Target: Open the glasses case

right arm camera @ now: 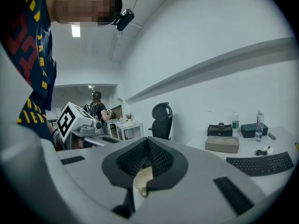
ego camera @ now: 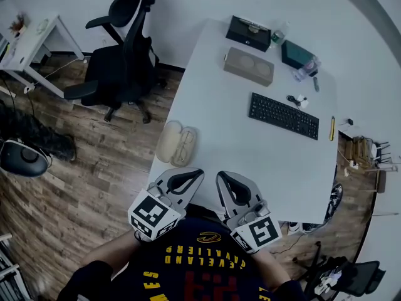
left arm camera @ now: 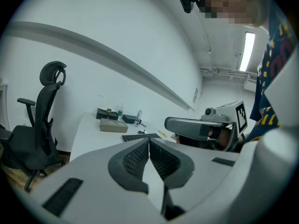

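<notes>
The beige glasses case [ego camera: 177, 144] lies at the left edge of the white table [ego camera: 250, 155]. Its two halves look spread side by side, with what seems a pair of glasses in the right half. My left gripper [ego camera: 191, 175] hovers just short of the case, jaws shut and empty. Beside it my right gripper [ego camera: 227, 179] is also shut with nothing in it. In the left gripper view the pads [left arm camera: 140, 155] meet tip to tip. The right gripper view shows a beige bit of the case [right arm camera: 142, 178] below its closed tips.
A black keyboard [ego camera: 283, 115] lies across the table's far right. Behind it stand a tan box [ego camera: 249, 66], a black box [ego camera: 249, 33] and a teal box [ego camera: 296, 54]. A yellow pen [ego camera: 332, 128] lies near the right edge. A black office chair [ego camera: 122, 55] stands left of the table.
</notes>
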{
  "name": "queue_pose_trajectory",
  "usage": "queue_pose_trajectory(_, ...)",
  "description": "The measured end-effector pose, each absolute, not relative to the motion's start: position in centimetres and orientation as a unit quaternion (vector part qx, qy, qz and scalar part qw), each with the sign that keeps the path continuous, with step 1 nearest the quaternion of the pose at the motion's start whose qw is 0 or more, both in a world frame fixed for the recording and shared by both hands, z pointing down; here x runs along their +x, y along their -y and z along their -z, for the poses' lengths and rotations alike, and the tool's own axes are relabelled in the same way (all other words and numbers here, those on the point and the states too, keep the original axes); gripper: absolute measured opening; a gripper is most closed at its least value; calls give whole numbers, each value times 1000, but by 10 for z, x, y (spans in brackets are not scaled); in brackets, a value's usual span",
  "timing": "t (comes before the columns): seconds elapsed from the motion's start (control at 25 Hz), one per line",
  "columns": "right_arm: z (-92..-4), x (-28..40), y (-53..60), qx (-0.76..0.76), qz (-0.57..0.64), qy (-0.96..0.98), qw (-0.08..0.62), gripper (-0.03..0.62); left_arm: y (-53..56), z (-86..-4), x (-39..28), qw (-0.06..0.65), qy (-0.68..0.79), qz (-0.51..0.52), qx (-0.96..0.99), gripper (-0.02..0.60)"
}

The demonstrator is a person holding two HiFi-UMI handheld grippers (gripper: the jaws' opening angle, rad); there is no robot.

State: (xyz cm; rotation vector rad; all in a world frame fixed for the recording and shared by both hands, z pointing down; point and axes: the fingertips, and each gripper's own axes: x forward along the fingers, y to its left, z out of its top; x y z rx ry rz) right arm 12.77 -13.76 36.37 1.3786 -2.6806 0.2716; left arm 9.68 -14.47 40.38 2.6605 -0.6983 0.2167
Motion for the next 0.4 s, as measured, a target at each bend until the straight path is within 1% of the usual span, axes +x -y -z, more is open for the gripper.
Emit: queue_pose_trajectory(0.4, -366, 128, 136, 459, -96, 882, 57, 17, 143, -406, 96, 194, 249, -79, 945, 15)
